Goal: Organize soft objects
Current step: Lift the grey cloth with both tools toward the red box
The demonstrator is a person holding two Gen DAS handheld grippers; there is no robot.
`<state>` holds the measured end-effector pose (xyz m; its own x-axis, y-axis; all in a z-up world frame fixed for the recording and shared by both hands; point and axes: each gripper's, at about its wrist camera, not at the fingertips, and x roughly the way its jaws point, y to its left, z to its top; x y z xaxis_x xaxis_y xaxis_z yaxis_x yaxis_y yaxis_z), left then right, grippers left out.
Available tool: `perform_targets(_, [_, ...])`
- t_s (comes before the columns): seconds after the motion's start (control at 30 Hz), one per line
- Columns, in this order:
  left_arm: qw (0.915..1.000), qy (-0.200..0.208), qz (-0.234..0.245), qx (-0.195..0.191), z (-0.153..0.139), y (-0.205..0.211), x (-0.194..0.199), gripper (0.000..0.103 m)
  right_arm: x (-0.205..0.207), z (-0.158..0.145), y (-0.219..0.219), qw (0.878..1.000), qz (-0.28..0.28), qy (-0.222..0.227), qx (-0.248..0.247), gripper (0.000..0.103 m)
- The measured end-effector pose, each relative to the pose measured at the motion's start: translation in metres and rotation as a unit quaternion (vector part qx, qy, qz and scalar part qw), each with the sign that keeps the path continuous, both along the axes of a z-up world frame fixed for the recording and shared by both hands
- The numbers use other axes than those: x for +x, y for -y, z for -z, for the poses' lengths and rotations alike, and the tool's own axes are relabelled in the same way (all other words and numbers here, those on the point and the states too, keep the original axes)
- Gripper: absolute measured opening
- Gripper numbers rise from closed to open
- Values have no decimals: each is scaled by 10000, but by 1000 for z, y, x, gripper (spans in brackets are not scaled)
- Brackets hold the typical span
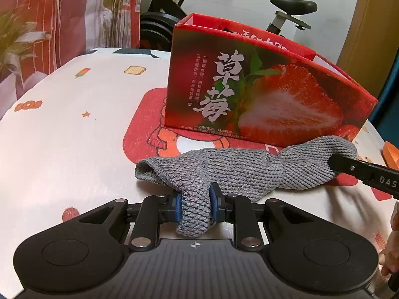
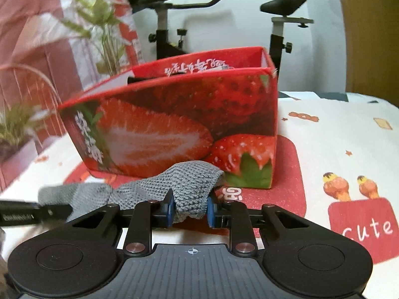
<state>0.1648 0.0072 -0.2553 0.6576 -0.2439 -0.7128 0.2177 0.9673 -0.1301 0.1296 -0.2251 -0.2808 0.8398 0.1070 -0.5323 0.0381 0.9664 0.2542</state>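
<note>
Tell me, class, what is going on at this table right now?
A person holds a grey knitted cloth stretched between two hand-held tools. The left tool pinches one end and the right tool pinches the other, so the cloth hangs just over the white cartoon-print tablecloth. Right behind it stands an open red cardboard strawberry box, with the cloth still outside it.

An exercise bike (image 2: 279, 25) and leafy plant (image 2: 104, 17) stand behind the cartoon-printed tablecloth (image 1: 74, 124).

Left gripper (image 1: 195, 203) pinches grey knit sock (image 1: 239, 167); right gripper (image 1: 335, 162) grips far end; strawberry box (image 1: 264, 94) behind.
</note>
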Motion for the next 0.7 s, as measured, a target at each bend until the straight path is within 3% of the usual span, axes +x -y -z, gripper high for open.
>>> perform_targets(0.37, [9989,80,-249,-390,-8,-15,-11,17,-28,-28,-21,9984,-282,418,-261,20])
perform_targets(0.5, [9975,468,-261,-470,-31,-20,-18,17,-33,-49,-21,9972,-328,626,-227,20])
perform_targets(0.7, [9888,1324,-192,-657,-84,-22,-24,16,-33,-94,-19,9929,-355,1086,-341,20])
